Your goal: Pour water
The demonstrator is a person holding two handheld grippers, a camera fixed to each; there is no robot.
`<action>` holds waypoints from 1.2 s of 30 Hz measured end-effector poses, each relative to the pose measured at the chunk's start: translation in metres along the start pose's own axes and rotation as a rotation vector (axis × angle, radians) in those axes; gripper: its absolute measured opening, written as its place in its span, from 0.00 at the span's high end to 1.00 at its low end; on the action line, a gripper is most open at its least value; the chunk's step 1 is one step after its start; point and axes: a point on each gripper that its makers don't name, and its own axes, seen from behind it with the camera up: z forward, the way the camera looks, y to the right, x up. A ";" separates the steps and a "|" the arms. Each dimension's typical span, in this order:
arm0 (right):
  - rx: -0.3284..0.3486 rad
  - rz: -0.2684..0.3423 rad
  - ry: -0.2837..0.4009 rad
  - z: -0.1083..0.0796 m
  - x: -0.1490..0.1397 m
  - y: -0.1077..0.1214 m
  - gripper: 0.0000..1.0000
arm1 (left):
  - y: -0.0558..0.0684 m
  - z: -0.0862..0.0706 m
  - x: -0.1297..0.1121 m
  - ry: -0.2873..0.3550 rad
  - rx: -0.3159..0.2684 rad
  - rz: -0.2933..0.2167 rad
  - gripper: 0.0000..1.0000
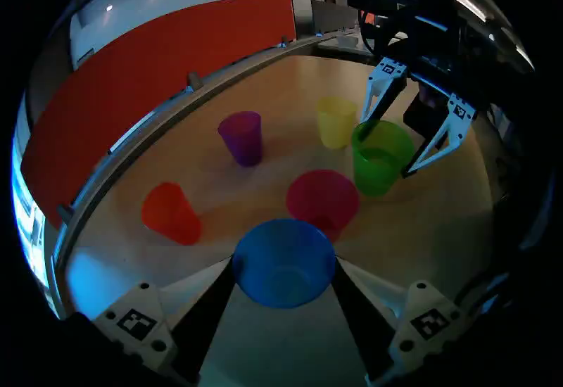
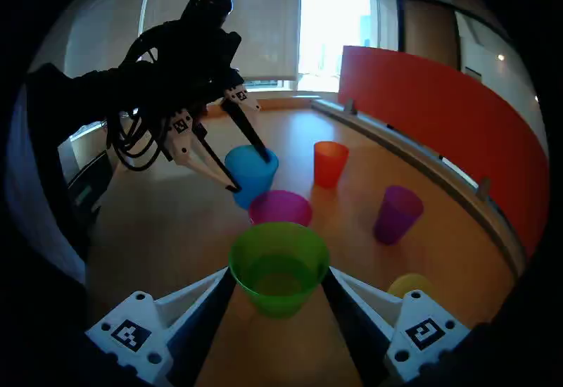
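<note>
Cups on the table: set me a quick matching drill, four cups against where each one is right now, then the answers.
Cups:
1. blue cup
2. green cup
3. pink cup
4. yellow cup

Places:
A. between the fingers of the right hand-held gripper
B. standing free on the table, between the blue and green cups
C. between the fingers of the left hand-held gripper
D. standing free, close beside the right hand-held gripper, on the green cup's far side from the blue cup

Pairs: 1-C, 2-A, 3-B, 4-D
</note>
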 end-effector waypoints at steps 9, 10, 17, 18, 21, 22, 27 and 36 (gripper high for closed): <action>0.004 0.015 -0.017 0.010 -0.015 0.001 0.10 | 0.003 0.009 -0.013 -0.017 -0.017 -0.020 0.10; 0.004 0.018 -0.019 0.010 -0.016 0.001 0.10 | 0.003 0.010 -0.014 -0.019 -0.018 -0.020 0.10; 0.004 0.026 -0.022 0.014 -0.021 0.002 0.10 | 0.005 0.014 -0.019 -0.024 -0.024 -0.022 0.10; 0.003 0.026 -0.024 0.014 -0.021 0.001 0.10 | 0.005 0.015 -0.019 -0.023 -0.024 -0.023 0.10; 0.003 0.026 -0.028 0.015 -0.024 0.001 0.10 | 0.006 0.016 -0.020 -0.021 -0.027 -0.025 0.10; 0.002 0.026 -0.030 0.015 -0.025 0.001 0.10 | 0.006 0.016 -0.021 -0.020 -0.028 -0.026 0.10; -0.002 0.028 -0.035 0.017 -0.029 0.000 0.10 | 0.005 0.017 -0.026 -0.020 -0.029 -0.042 0.10; -0.004 0.043 -0.037 0.018 -0.031 0.000 0.09 | 0.006 0.016 -0.035 -0.036 -0.023 -0.047 0.10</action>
